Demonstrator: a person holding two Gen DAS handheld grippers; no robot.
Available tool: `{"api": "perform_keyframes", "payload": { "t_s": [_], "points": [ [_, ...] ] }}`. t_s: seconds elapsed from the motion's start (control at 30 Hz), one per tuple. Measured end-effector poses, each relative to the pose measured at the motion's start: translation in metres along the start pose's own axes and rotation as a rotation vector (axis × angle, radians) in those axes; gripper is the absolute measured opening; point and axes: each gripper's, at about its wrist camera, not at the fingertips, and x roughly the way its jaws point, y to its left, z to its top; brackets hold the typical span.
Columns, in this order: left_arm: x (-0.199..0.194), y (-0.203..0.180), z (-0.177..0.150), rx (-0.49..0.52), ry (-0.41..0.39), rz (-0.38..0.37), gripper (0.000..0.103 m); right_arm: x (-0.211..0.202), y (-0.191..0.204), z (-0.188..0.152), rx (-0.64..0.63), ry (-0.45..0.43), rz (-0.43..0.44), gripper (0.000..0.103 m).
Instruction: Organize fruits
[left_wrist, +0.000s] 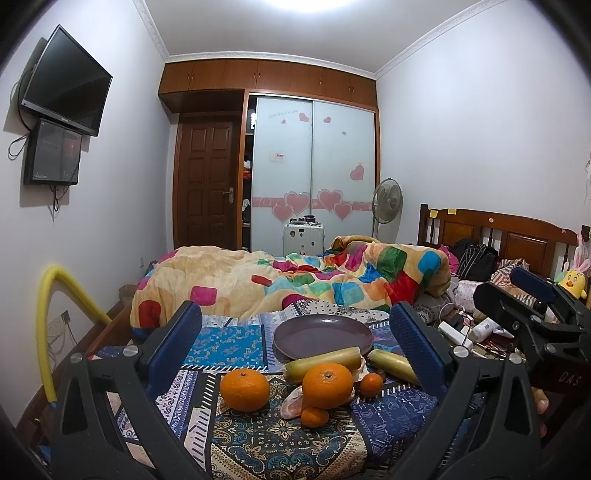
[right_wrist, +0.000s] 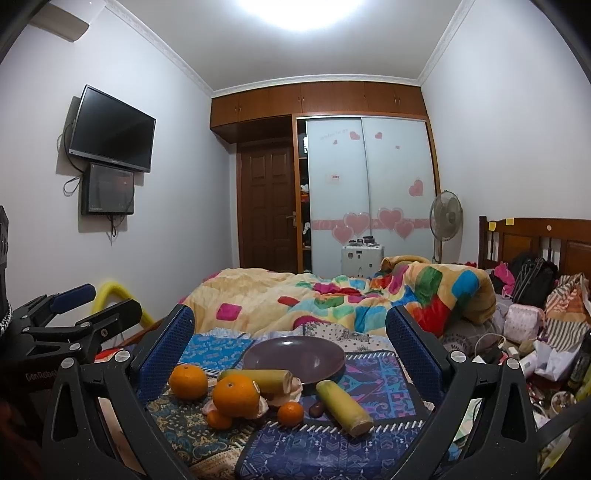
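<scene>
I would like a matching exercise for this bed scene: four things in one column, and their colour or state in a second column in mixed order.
Things:
1. plate
2. large orange
3. left tongs
4. wall television

Colour or state:
A. open, holding nothing
B. purple, with nothing on it
C. black, screen dark
D. resting on the patterned cloth, near the front

Pairs: 1-B, 2-D, 3-A, 4-C
</scene>
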Motion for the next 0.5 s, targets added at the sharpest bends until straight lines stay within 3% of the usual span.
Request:
{"api": "perform_keyframes", "payload": {
  "t_s": [0.23,0.5],
  "points": [
    [0.021,0.009,-0.009,-0.014,0.049,0.011,0.103,0.015,-0.003,-0.009,-0.005,0.039,-0.010,0.103],
    [0.071,0.033,-0.031,-0.034,0.202,0.051,0.103,0.061,-0.005,-0.036,-0.067,0.180,-0.007,0.103]
  ]
}}
